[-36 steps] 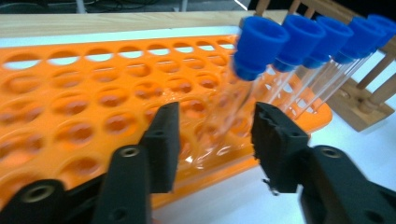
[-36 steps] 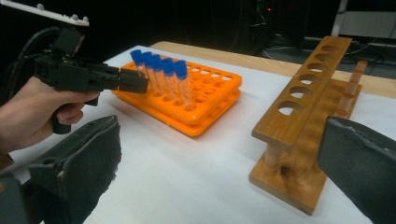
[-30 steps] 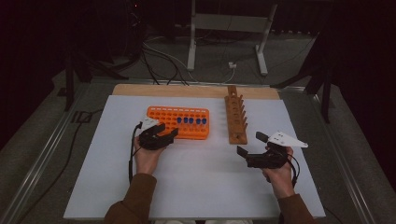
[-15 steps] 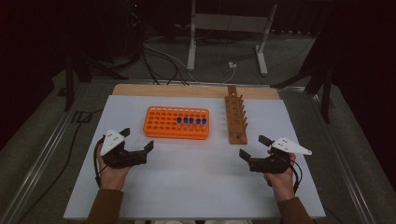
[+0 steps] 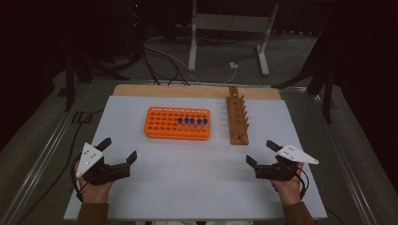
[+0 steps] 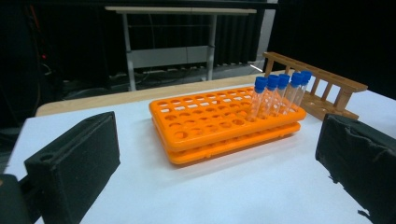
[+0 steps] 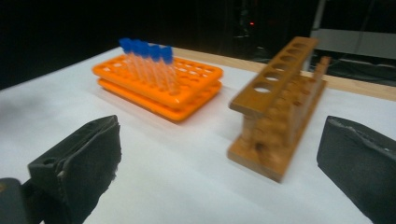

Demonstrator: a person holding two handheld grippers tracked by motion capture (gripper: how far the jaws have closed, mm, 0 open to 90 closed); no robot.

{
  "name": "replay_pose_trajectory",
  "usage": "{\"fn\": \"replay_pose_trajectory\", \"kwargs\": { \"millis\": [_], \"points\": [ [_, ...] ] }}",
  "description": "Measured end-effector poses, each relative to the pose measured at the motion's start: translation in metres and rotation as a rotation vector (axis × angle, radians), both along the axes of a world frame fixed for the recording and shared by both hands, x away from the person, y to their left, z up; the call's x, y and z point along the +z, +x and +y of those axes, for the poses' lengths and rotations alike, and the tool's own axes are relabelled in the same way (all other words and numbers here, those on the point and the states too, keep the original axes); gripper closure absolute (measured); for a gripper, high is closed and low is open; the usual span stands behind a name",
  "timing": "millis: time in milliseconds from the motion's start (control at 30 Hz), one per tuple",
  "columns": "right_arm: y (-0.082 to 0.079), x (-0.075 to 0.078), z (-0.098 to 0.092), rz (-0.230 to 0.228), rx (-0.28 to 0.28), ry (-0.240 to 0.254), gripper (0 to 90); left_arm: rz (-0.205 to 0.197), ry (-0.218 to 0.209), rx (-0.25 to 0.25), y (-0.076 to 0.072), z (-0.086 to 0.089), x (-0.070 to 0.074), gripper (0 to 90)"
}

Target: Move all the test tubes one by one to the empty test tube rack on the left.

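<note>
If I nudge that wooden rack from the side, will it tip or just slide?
The wooden rack looks tall and narrow on a slim base, so a high sideways push would likely tip it. Its holes look empty, so it is probably light and may slide on the smooth white table if pushed low.

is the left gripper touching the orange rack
Apart. The high view shows bare white table between the left gripper and the orange rack; its jaws stand open and empty.

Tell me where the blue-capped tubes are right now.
In the high view, the blue-capped tubes stand in a row in the right half of the orange rack, just left of the empty wooden rack, far from both hands.
</note>
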State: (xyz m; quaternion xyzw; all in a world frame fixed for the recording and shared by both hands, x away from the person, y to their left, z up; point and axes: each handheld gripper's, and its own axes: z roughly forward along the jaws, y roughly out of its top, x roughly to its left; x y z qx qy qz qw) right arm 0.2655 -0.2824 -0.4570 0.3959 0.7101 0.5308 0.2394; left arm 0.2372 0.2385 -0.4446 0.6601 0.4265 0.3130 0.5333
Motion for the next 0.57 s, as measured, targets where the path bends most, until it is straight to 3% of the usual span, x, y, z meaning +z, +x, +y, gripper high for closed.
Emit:
{"fn": "replay_pose_trajectory", "kwargs": {
  "millis": [133, 333, 567],
  "points": [
    [-0.003, -0.003, -0.008, 0.005, -0.021, 0.023, 0.1, 0.013, 0.027, 0.011, -0.005, 0.003, -0.005, 0.8],
    [-0.007, -0.005, -0.021, 0.008, -0.052, 0.054, 0.1, 0.026, 0.004, 0.033, -0.006, 0.012, -0.010, 0.9],
    [-0.006, -0.008, -0.022, 0.022, -0.053, 0.053, 0.1, 0.039, 0.009, 0.055, -0.005, 0.016, -0.017, 0.9]
  ]
}}
